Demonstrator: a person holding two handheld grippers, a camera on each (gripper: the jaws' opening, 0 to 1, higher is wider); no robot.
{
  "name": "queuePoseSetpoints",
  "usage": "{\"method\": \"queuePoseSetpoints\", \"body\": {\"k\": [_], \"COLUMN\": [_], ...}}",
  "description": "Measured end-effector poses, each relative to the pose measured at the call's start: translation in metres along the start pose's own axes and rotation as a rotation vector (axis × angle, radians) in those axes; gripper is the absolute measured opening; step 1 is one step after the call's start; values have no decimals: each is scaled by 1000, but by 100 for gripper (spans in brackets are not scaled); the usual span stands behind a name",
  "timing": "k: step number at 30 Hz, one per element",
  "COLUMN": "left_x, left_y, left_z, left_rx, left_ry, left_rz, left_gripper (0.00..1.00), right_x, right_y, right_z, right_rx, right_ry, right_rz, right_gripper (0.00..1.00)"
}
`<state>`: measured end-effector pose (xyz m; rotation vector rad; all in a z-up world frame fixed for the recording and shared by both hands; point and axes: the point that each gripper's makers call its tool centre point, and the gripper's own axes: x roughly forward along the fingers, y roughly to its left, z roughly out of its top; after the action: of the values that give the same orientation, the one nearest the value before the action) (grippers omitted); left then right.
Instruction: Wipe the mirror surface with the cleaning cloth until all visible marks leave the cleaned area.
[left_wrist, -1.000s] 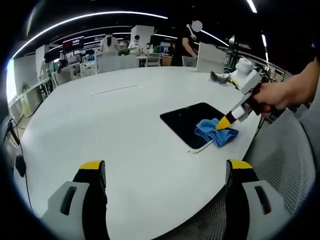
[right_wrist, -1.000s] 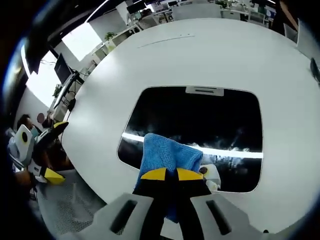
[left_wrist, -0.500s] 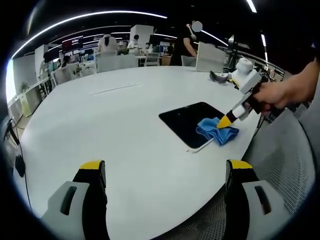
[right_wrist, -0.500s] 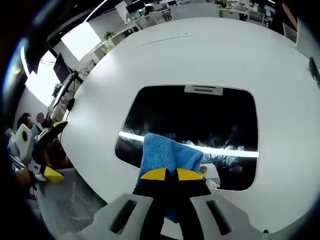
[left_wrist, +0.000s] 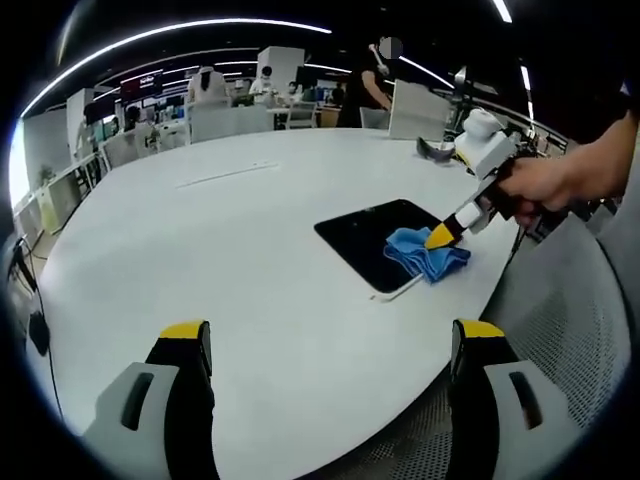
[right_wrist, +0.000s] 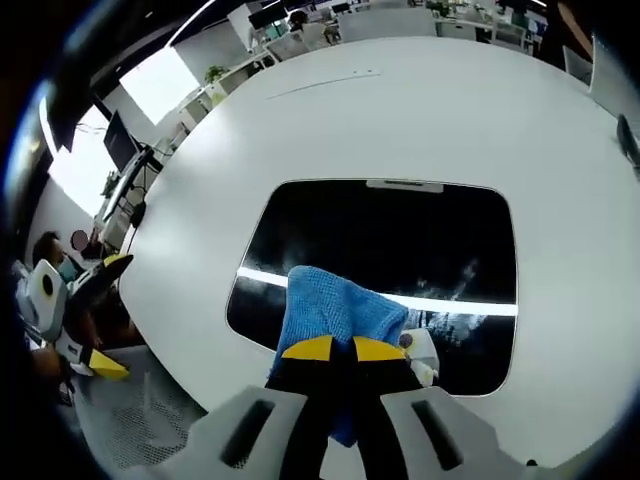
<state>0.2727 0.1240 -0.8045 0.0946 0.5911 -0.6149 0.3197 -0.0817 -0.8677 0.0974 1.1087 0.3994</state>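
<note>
Mirror lying flat near the curved edge of the white counter, dark glass, rounded rectangle, pale streaks and a bright light band across its near half. Blue cleaning cloth, nubby weave, bunched on the mirror's near edge, clamped tight between the closed jaws of the right gripper; lower folds hidden behind those jaws. Small white tab beside the cloth, hard to make out. Left gripper held over bare counter well apart from the mirror, jaws spread wide, gripping nothing.

Count: one dark rectangular mirror, one blue microfibre cleaning cloth, one round white table, two yellow-tipped handheld grippers, one grey mesh chair.
</note>
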Motion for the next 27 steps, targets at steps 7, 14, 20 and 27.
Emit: {"method": "queuePoseSetpoints", "body": {"k": [7,14,20,27], "left_x": [0,1,0,0], "left_y": [-1,-1,0,0], "left_z": [-1,-1,0,-1], "left_rx": [-2,-6,-8,-10], "left_ry": [2,2,-1,3], "left_rz": [-7,-8,-5,-5], "left_gripper": [99,99,99,99], "right_x": [6,10,15,20], "right_y": [-3,-6,-9,-12], "right_z": [11,23,32,44], "right_rx": [-13,-17,-21,-27], "right_ry": [-8,-13,-14,-17], "right_rz": [-19,-30,-35,-39], "right_gripper": [0,0,0,0]}}
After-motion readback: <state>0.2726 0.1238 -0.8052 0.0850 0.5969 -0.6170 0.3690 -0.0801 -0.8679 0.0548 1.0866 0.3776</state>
